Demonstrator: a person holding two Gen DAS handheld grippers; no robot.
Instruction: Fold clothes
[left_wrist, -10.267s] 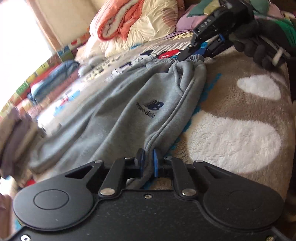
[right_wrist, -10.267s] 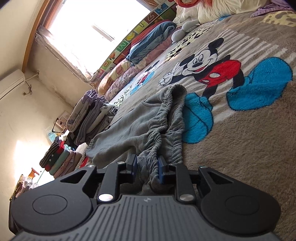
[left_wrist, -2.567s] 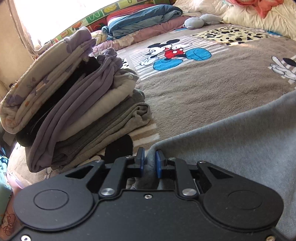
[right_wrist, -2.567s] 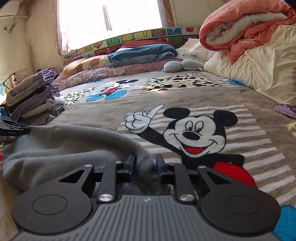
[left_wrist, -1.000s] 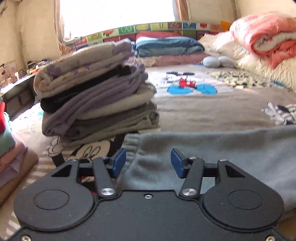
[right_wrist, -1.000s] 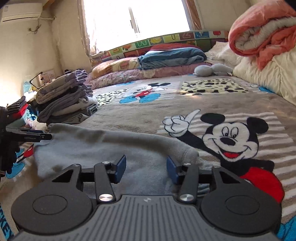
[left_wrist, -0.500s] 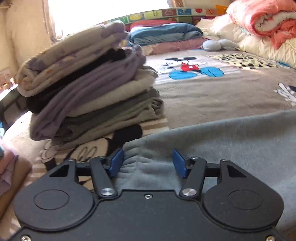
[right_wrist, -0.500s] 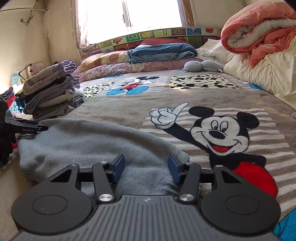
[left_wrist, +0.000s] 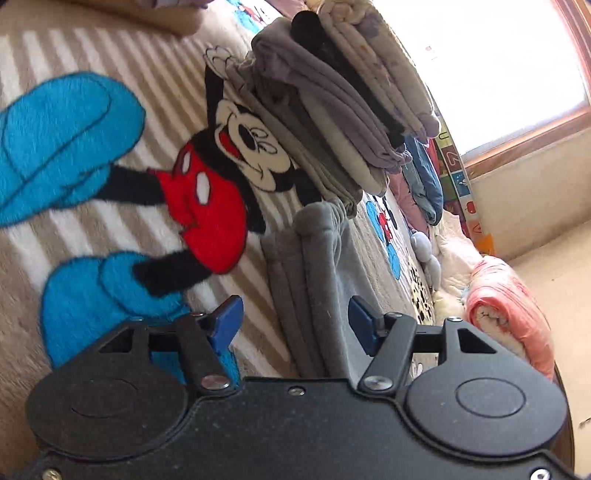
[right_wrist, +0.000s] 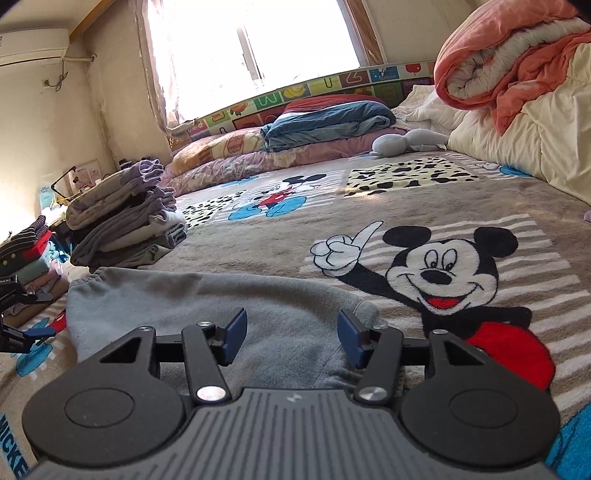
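The folded grey sweatpants (right_wrist: 221, 302) lie flat on the Mickey Mouse blanket (right_wrist: 369, 206). My right gripper (right_wrist: 291, 336) hovers over their near edge, jaws opening, and its blue pads (right_wrist: 236, 332) touch no cloth. In the left wrist view, which is rolled on its side, the pants' layered edge (left_wrist: 314, 280) runs between the blue pads (left_wrist: 229, 317) of my left gripper (left_wrist: 295, 321). Its jaws are opening too and do not press the cloth. From the right wrist view, the left gripper (right_wrist: 40, 314) shows at the pants' far left end.
A tall stack of folded clothes (left_wrist: 332, 92) stands just beyond the pants' cuff end (right_wrist: 125, 221). A second stack (right_wrist: 26, 254) sits further left at the bed's edge. Rolled quilts (right_wrist: 517, 55) and pillows (right_wrist: 325, 122) line the right side and the wall under the window.
My left gripper has rolled far over and shifted along the pants' end, so it now looks down their folded edge. Both pairs of jaws stand a little wider. The right gripper has stayed put.
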